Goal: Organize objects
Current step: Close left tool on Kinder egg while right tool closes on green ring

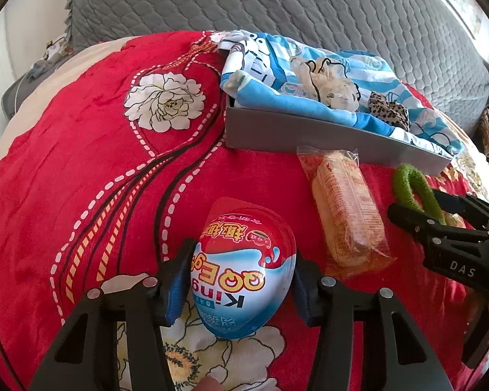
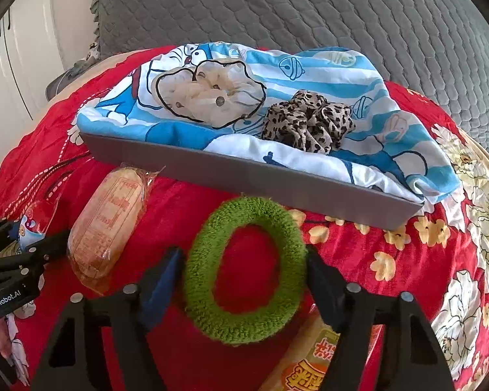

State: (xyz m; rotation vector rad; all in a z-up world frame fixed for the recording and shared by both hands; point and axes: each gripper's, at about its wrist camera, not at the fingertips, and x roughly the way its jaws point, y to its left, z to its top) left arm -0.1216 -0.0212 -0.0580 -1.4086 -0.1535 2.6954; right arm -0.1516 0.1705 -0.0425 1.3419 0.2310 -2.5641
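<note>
The egg-shaped snack pack [image 1: 244,273] lies on the red floral blanket [image 1: 91,169] with its long axis running away from the left gripper [image 1: 241,280], its rounded narrow end nearest the camera and its flat sealed rim pointing toward the grey tray [image 1: 309,132]. The left jaws stand at a medium gap, one blue pad against each flank of the egg, holding it.

The green fuzzy hair ring [image 2: 246,268] faces the right wrist camera as an oval, long axis along the fingers, with red blanket showing through its hole. The right gripper [image 2: 244,280] has its jaws spread fairly wide and pressed on the ring's two outer sides, gripping it just short of the tray's near wall [image 2: 244,176].

One wrapped bread snack [image 1: 345,208] lies between the two grippers, its long axis pointing at the tray and its far end just beside the near wall. One yellow snack packet [image 2: 313,358] lies partly under the right gripper's fingers.

The tray is lined with a blue-and-white cartoon cloth [image 2: 185,130] that spills over its right corner. Two scrunchies rest on it: a cream sheer scrunchie [image 2: 212,97] toward the left and a leopard-print scrunchie [image 2: 309,123] just to its right. With the green ring, that makes three hair ties.
</note>
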